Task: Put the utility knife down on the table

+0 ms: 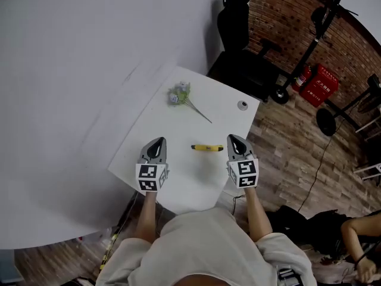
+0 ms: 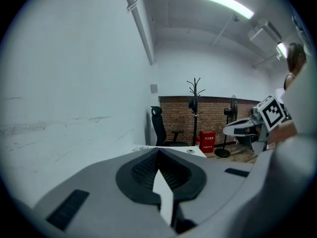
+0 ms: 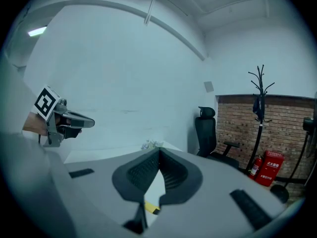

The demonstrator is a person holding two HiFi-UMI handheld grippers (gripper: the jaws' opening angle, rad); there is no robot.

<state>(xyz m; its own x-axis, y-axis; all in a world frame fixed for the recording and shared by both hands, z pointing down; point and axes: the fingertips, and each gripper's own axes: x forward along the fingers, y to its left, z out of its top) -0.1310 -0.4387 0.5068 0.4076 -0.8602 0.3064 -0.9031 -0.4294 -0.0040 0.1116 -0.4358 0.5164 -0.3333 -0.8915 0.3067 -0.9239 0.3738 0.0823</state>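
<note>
A yellow utility knife (image 1: 207,148) lies flat on the white table (image 1: 178,183), between the two grippers and touched by neither. In the right gripper view a sliver of the knife (image 3: 150,208) shows below the jaw tips. My left gripper (image 1: 156,145) hovers to the knife's left, jaw tips together with nothing between them. My right gripper (image 1: 234,141) hovers to its right, jaws shut and empty. Both are lifted off the table. Across the gap, the left gripper view catches the right gripper (image 2: 237,128), and the right gripper view catches the left gripper (image 3: 84,122).
A small bunch of artificial flowers (image 1: 181,95) lies at the table's far side, a small round grey object (image 1: 242,105) near its far right corner. A white wall runs along the left. A black office chair (image 1: 235,22), a coat stand and a red box (image 1: 320,84) stand beyond.
</note>
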